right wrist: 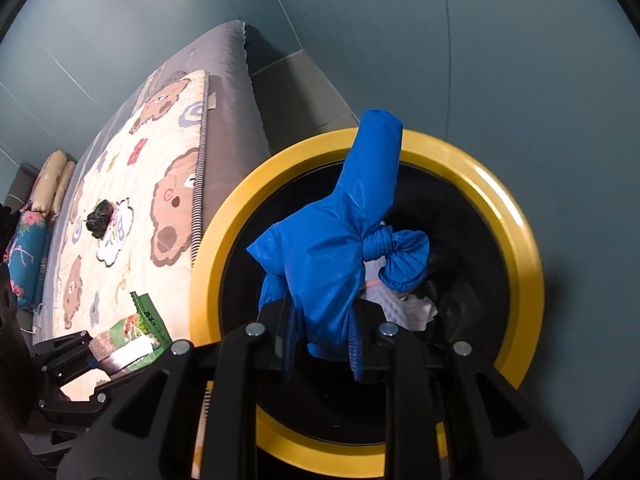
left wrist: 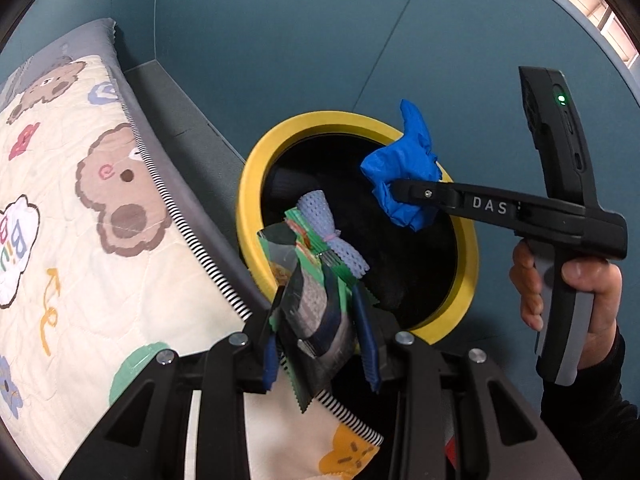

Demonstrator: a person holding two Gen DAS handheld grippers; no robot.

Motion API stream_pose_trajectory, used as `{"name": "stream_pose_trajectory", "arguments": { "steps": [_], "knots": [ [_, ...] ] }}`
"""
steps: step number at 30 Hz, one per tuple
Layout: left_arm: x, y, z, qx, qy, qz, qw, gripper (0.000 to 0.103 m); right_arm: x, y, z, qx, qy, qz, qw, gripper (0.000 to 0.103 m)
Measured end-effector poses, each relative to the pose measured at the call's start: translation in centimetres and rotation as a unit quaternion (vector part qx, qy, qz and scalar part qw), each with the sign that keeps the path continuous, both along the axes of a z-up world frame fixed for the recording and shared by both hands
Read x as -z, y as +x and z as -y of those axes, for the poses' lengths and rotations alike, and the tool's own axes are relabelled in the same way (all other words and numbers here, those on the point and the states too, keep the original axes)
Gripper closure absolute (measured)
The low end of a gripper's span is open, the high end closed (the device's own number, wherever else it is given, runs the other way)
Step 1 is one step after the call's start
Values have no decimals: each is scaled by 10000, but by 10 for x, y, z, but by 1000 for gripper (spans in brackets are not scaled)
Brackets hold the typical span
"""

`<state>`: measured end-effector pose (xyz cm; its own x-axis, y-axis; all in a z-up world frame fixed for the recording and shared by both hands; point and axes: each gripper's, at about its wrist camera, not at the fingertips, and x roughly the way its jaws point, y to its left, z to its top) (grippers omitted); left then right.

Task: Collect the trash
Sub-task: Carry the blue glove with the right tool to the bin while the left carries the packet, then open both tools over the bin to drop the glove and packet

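Crinkly foil and paper fill our left wrist view: our left gripper (left wrist: 320, 344) is clenched on a green snack wrapper (left wrist: 310, 304) bundled with white foam netting (left wrist: 326, 236), held at the rim of the yellow-rimmed bin (left wrist: 466, 280). We judge it light, slippery, best pinched mid-fold. From our right wrist view, our right gripper (right wrist: 322, 344) grasps a knotted blue plastic bag (right wrist: 332, 264) over the bin (right wrist: 516, 216); soft, light, safest held near the knot.
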<state>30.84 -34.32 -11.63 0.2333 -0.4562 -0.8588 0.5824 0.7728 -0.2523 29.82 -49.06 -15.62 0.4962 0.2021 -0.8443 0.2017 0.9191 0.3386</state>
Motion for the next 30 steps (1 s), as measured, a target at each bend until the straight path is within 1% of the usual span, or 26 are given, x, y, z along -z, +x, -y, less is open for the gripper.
{"name": "stream_pose_trajectory", "arguments": {
  "steps": [6, 14, 16, 18, 20, 22, 24, 29, 30],
  "knots": [
    [13, 9, 8, -128, -67, -142, 9998, 72, 3, 2, 6, 17, -79, -59, 10000, 82],
    [27, 11, 12, -233, -215, -302, 9990, 72, 12, 6, 11, 81, -15, -160, 9998, 82],
    [27, 9, 14, -217, -256, -328, 9989, 72, 14, 5, 12, 89, 11, -166, 9998, 81],
    [28, 9, 15, -193, -313, -380, 9986, 72, 15, 5, 14, 105, 50, -170, 9998, 78],
    [28, 9, 15, -181, -349, -404, 9984, 69, 15, 5, 14, 135, 43, -162, 9998, 77],
    [27, 9, 14, -170, -380, -401, 9983, 67, 12, 3, 17, 197, 64, -141, 9997, 74],
    [25, 7, 12, -176, -406, -392, 9983, 64, 10, 2, 18, 260, 58, -108, 9996, 66],
    [19, 1, 8, -218, -450, -355, 9981, 46, 5, -4, 25, 443, 54, -26, 9990, 58],
    [19, 0, 6, -239, -447, -349, 9981, 45, 4, -5, 25, 470, 50, -21, 9989, 57]
  ]
}}
